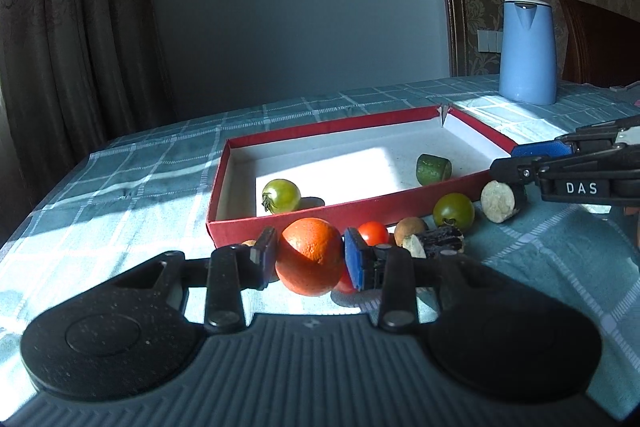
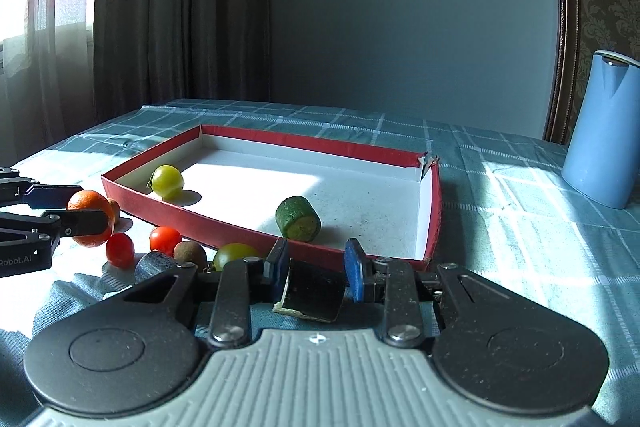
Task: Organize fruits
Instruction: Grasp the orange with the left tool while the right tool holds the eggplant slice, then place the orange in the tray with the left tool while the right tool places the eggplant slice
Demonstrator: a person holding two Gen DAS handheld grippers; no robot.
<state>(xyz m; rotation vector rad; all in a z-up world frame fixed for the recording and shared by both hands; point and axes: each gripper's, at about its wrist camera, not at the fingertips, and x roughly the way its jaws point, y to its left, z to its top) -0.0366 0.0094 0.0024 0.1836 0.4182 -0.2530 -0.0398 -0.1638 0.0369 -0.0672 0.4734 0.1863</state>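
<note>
Two grippers work at the frame's lower centre: the left gripper [image 1: 310,259] pinches an orange [image 1: 310,256] before the red tray [image 1: 304,219]; the right gripper [image 2: 316,273] clamps a dark cucumber chunk [image 2: 314,291], its underside hidden.

Orange [image 1: 309,255] outside the red box [image 1: 304,217]; 1 green tomato [image 1: 281,195] and cucumber chunk [image 1: 433,169] inside.

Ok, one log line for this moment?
left gripper: on orange | right gripper: on dark chunk | box: green tomato, cucumber piece
</note>
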